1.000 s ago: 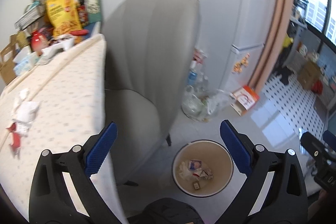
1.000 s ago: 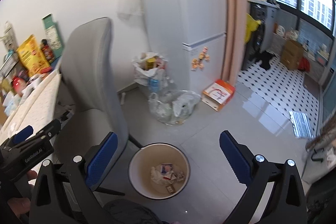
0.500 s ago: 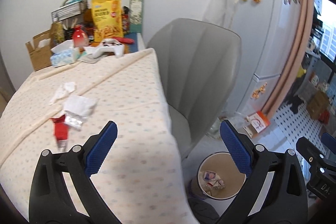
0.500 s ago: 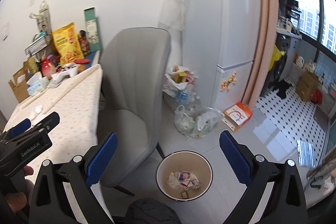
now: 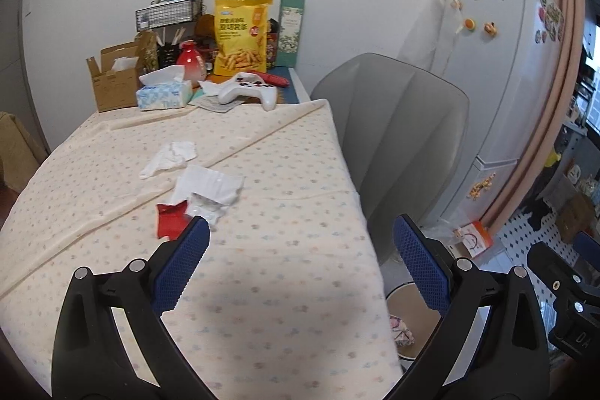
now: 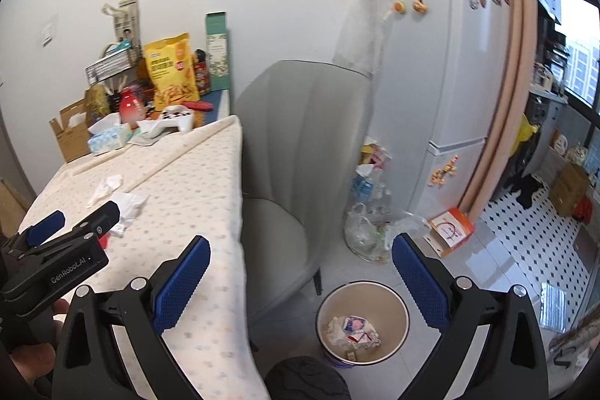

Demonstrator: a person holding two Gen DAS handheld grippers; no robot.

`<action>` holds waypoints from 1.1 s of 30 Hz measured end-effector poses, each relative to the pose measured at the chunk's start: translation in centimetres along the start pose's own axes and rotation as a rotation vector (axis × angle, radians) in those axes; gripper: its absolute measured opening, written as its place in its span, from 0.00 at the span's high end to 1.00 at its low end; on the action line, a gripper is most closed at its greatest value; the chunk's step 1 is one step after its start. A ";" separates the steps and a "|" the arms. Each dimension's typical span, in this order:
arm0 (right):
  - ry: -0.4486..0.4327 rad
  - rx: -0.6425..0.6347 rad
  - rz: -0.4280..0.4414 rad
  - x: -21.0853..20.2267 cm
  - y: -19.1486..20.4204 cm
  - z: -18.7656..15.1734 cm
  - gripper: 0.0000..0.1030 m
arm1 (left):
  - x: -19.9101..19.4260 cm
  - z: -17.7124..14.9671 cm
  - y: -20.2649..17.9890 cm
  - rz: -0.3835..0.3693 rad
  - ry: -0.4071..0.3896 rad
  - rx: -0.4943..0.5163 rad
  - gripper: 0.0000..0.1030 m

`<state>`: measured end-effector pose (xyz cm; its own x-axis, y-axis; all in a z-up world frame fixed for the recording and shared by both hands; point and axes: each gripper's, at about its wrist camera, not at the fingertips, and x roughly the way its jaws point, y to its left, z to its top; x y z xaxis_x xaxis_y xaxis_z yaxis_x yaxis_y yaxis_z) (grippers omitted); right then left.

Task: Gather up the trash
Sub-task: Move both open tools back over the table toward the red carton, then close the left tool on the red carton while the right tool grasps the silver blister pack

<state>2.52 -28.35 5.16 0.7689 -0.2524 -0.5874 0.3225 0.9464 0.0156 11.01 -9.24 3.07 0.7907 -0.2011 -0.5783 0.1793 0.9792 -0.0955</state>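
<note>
Both hand-held grippers are agape and empty. We steer the left hand-held gripper (image 5: 300, 265) onto the red wrapper (image 5: 170, 220) on the counter (image 5: 285, 197), apparently overlapped by white paper (image 5: 210, 186), pinching low.

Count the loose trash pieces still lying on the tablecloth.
3 that I can tell apart, mid-table: a crumpled tissue, a larger white paper wad nearer the camera, and a red wrapper against it by the left gripper fingertip. More may lie under the wad.
</note>
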 end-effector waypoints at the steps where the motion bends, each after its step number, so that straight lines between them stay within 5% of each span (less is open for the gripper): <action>1: -0.001 -0.008 0.008 0.0 0.6 0.1 0.07 | 0.0 0.0 0.5 0.006 0.001 -0.006 0.05; 18: 0.049 -0.119 0.115 2.9 9.5 -0.2 0.07 | 2.4 -1.7 10.9 0.127 0.064 -0.141 0.06; 33: 0.130 -0.150 0.139 7.9 12.4 -0.7 0.07 | 8.9 -3.5 14.2 0.181 0.198 -0.197 0.15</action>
<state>12.16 -18.51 0.12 0.7198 -0.0991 -0.6871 0.1257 0.9920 -0.0114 18.55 3.00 -6.26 0.6665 -0.0330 -0.7448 -0.0853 0.9891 -0.1202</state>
